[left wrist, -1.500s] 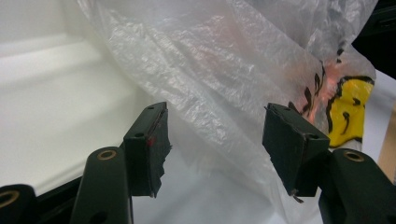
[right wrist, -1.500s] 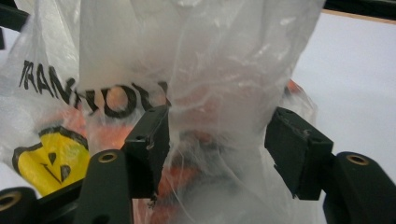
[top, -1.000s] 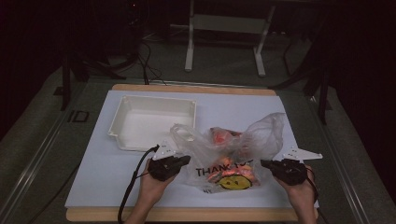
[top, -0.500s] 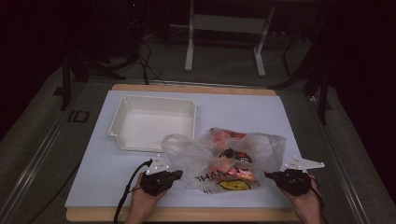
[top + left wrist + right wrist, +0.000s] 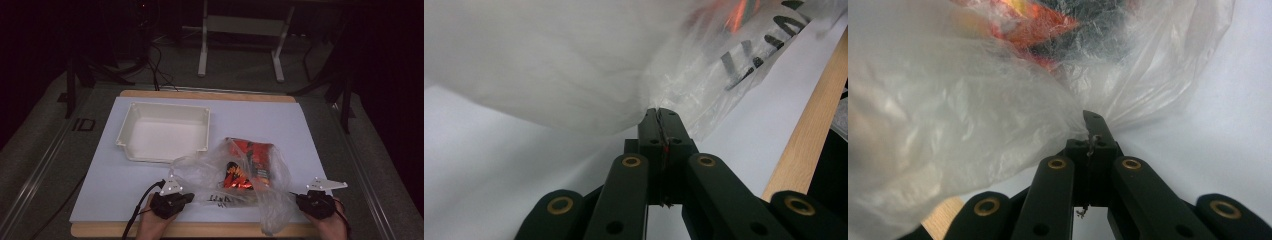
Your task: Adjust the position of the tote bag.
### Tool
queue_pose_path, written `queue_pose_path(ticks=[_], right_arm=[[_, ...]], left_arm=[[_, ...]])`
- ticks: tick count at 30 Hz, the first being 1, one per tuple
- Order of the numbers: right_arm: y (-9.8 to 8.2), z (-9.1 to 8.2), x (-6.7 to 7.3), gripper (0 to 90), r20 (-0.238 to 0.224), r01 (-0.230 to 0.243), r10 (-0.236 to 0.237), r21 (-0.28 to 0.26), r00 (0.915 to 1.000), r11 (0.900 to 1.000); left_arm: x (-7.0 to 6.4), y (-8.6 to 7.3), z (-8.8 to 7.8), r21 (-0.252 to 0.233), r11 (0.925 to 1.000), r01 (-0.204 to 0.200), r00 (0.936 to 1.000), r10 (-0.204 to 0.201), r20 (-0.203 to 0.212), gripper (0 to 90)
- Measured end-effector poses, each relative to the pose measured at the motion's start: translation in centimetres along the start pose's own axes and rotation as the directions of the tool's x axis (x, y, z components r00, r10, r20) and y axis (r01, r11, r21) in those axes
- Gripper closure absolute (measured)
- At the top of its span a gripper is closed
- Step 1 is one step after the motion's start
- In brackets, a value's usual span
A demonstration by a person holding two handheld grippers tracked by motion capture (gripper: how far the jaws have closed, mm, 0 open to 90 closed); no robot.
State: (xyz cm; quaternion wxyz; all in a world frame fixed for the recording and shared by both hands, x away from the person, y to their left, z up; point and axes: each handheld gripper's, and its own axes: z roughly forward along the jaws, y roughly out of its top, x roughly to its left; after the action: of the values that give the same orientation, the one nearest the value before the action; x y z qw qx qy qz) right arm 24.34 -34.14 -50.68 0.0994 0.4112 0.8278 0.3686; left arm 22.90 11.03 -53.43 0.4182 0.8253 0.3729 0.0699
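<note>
A clear plastic bag (image 5: 220,175) with black lettering lies slack on the white mat, and a red snack packet (image 5: 252,160) rests inside it. My left gripper (image 5: 191,198) is shut on the bag's left edge near the table's front. In the left gripper view the jaws (image 5: 661,111) pinch the bag film (image 5: 574,65) between them. My right gripper (image 5: 296,198) is shut on the bag's right edge. The right gripper view shows its tips (image 5: 1091,120) clamped on gathered film (image 5: 973,100), with the packet (image 5: 1033,22) behind it.
An empty white tray (image 5: 167,106) stands on the mat behind and to the left of the bag. The mat (image 5: 280,120) lies on a wooden board whose front edge (image 5: 225,231) runs just under both hands. Beyond the table stand dark floor and metal stand legs (image 5: 202,45).
Both hands have come down and toward the front edge with the bag. The bag, held raised and spread before, has sunk and now lies collapsed on the mat.
</note>
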Motion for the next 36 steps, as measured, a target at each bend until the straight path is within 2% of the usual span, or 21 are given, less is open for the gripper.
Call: queue_pose_path(ticks=[5,6,7,8,10,13,17,20,21,25,26,27,30,32,36], right_arm=[[-0.3,0.2,-0.1,90.0,-0.003,-0.008,0.008,0.014,1.0,1.0],[-0.2,0.2,-0.1,90.0,0.0,-0.005,0.005,0.012,1.0,1.0],[-0.2,0.1,0.0,88.2,0.001,-0.004,0.004,0.011,1.0,1.0],[-0.1,0.0,0.0,84.4,-0.009,0.0,0.0,0.008,1.0,1.0],[0.0,-0.1,0.1,75.7,-0.003,0.006,-0.006,-0.003,1.0,1.0],[0.0,-0.2,0.3,68.7,-0.011,0.018,-0.018,-0.005,0.9998,1.0],[0.0,-0.2,0.4,65.1,-0.01,0.022,-0.022,-0.006,0.9997,1.0],[0.0,-0.3,0.3,62.8,-0.007,0.016,-0.016,-0.013,0.9998,1.0],[0.1,-0.3,0.3,62.5,-0.005,0.015,-0.015,-0.016,0.9999,1.0],[0.3,-0.4,0.3,62.1,-0.004,0.014,-0.014,-0.021,0.9999,1.0],[0.3,-0.4,0.3,62.1,-0.004,0.014,-0.014,-0.021,0.9999,1.0],[0.3,-0.4,0.3,62.1,-0.005,0.017,-0.018,-0.025,0.9998,1.0],[0.5,-0.3,0.3,62.1,-0.007,0.019,-0.02,-0.029,0.9998,0.999],[0.5,-0.3,0.3,61.7,-0.007,0.015,-0.015,-0.031,0.9999,0.999],[0.6,-0.3,0.3,62.4,-0.004,0.013,-0.013,-0.036,0.9999,0.999]], left_arm=[[0.1,0.0,0.0,-0.006,0.9999,0.011,0.9999,-0.011,-0.002,89.3],[0.1,0.0,-0.2,-0.015,0.9998,0.011,0.9999,-0.011,0.002,80.5],[0.1,0.0,-0.2,-0.015,0.9998,0.011,0.9999,-0.011,0.002,76.7],[0.1,-0.1,-0.6,-0.049,0.9988,0.0,0.9995,0.001,0.032,73.6],[0.1,-0.1,-1.1,-0.069,0.9976,-0.003,0.9992,0.006,0.039,68.5],[0.3,-0.2,-1.7,-0.078,0.9969,-0.006,0.9994,0.009,0.033,63.0],[0.8,-0.5,-2.4,-0.09,0.9959,0.008,0.9996,-0.005,0.027,61.6],[0.6,-0.6,-3.1,-0.102,0.9948,0.005,0.9992,-0.001,0.039,63.4],[0.4,-0.6,-3.4,-0.105,0.9945,0.0,0.9989,0.005,0.047,64.9],[-1.2,0.3,-4.3,-0.131,0.9893,-0.063,0.9931,0.075,0.09,68.0],[-1.2,0.3,-4.3,-0.131,0.9893,-0.063,0.9931,0.075,0.09,68.7],[-2.0,1.2,-4.6,-0.148,0.9843,-0.097,0.9885,0.112,0.101,68.7],[-2.8,2.5,-4.6,-0.167,0.977,-0.132,0.9802,0.154,0.125,69.9],[-3.1,3.5,-4.4,-0.183,0.9728,-0.142,0.976,0.169,0.138,69.9],[-3.6,5.7,-3.9,-0.224,0.9638,-0.145,0.9722,0.181,0.148,70.7]])
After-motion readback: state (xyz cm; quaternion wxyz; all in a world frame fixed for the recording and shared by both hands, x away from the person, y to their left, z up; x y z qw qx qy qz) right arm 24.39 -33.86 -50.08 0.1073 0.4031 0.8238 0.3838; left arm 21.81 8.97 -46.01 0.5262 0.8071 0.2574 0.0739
